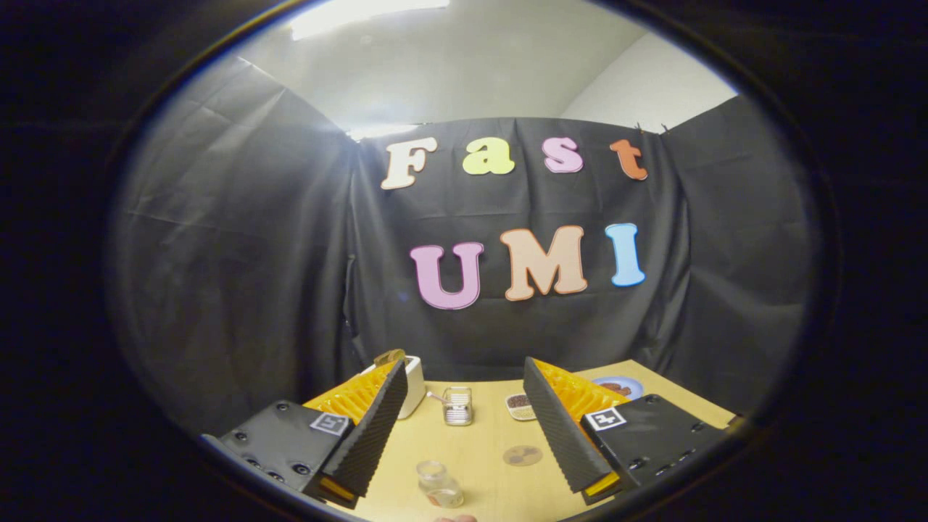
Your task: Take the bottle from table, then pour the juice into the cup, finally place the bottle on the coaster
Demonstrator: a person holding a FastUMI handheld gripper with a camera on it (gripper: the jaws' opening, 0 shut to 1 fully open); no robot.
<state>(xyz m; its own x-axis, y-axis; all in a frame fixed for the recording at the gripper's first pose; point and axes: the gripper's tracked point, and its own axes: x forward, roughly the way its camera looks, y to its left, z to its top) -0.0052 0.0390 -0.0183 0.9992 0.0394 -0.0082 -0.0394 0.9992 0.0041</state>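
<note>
The gripper has its fingers spread wide and gripping nothing, raised above the table. Low between the fingers, closest of the table's things, stands a small clear vessel, which I take for the bottle or the cup; I cannot tell which. Beyond it lies a round coaster, and farther back a ribbed clear glass, a small dish, a white toaster and a plate. The step in hand looks like the reach: descend level, keep the fingers wide, centre the bottle between them, and close on its body without knocking it.
</note>
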